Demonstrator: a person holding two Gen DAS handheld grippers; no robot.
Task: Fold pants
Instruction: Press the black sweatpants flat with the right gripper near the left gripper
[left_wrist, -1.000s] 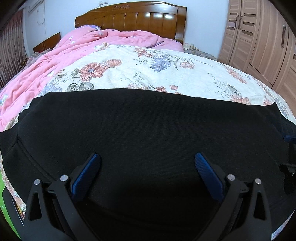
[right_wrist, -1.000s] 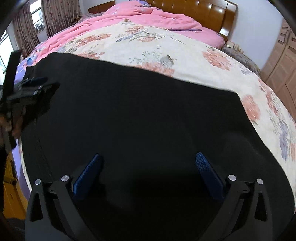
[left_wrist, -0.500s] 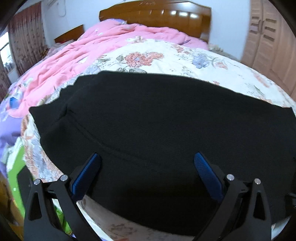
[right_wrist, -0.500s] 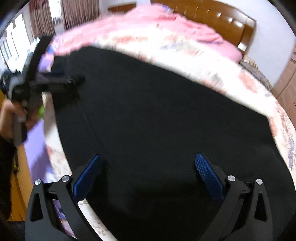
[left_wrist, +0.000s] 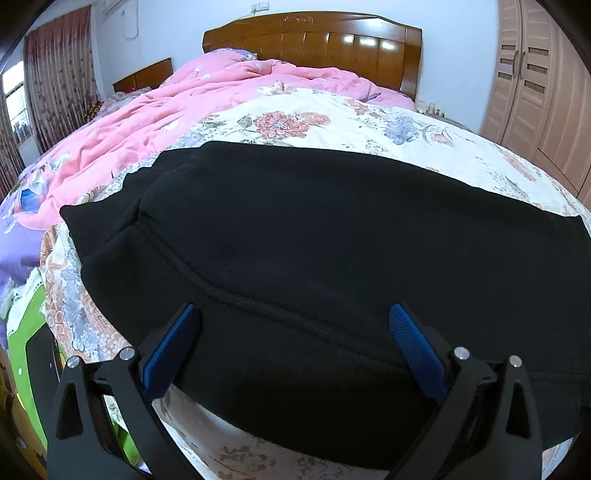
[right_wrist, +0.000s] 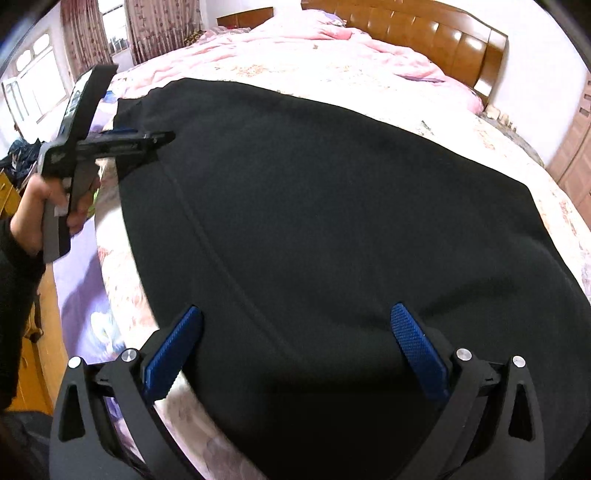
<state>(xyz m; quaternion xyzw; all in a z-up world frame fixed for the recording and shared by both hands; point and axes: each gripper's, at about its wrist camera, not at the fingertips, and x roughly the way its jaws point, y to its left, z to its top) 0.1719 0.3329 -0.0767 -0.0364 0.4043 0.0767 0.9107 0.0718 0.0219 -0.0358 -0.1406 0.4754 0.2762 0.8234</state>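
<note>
Black pants (left_wrist: 314, 251) lie spread flat across the foot of the bed, with a seam running across the fabric; they also fill the right wrist view (right_wrist: 332, 221). My left gripper (left_wrist: 295, 332) is open and empty, hovering just above the near edge of the pants. It also shows from the side in the right wrist view (right_wrist: 147, 138), over the far left corner of the pants. My right gripper (right_wrist: 295, 332) is open and empty above the near part of the pants.
A floral bedspread (left_wrist: 332, 122) covers the bed, with a pink quilt (left_wrist: 184, 107) bunched at the back left. A wooden headboard (left_wrist: 314, 48) and wardrobe doors (left_wrist: 535, 92) stand behind. A green item (left_wrist: 26, 350) lies at the left bed edge.
Both grippers have pulled back and up from the pants; more of the bedspread edge shows below the fabric. Both stay open.
</note>
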